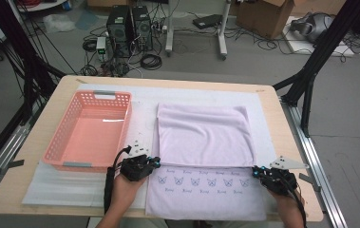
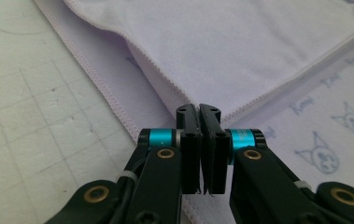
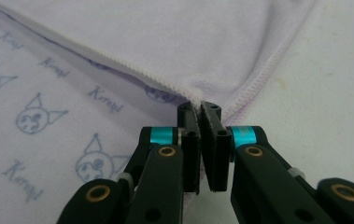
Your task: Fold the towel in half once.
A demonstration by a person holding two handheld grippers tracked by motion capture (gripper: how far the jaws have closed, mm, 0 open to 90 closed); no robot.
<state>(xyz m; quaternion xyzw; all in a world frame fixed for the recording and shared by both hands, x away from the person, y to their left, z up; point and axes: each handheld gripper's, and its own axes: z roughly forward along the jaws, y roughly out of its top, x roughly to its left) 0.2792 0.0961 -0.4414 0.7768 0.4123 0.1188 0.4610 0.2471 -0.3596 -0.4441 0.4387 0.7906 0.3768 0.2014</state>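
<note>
A lilac towel point(image 1: 201, 135) lies on the white mat, its far half folded forward over a printed near half point(image 1: 201, 192) with small cat-face drawings. My left gripper point(image 1: 157, 161) is at the folded flap's near left corner. In the left gripper view my jaws point(image 2: 199, 108) are shut, with the hemmed corner of the towel point(image 2: 221, 42) pinched at their tips. My right gripper point(image 1: 255, 170) is at the flap's near right corner. In the right gripper view the jaws point(image 3: 199, 106) are closed on the bunched corner of the towel point(image 3: 188, 42).
A pink plastic basket point(image 1: 56, 137) stands empty to the left of the towel, close to my left hand. The white mat point(image 1: 63, 190) covers most of the wooden table point(image 1: 25, 156). Behind the table, computers, cables and boxes sit on the floor.
</note>
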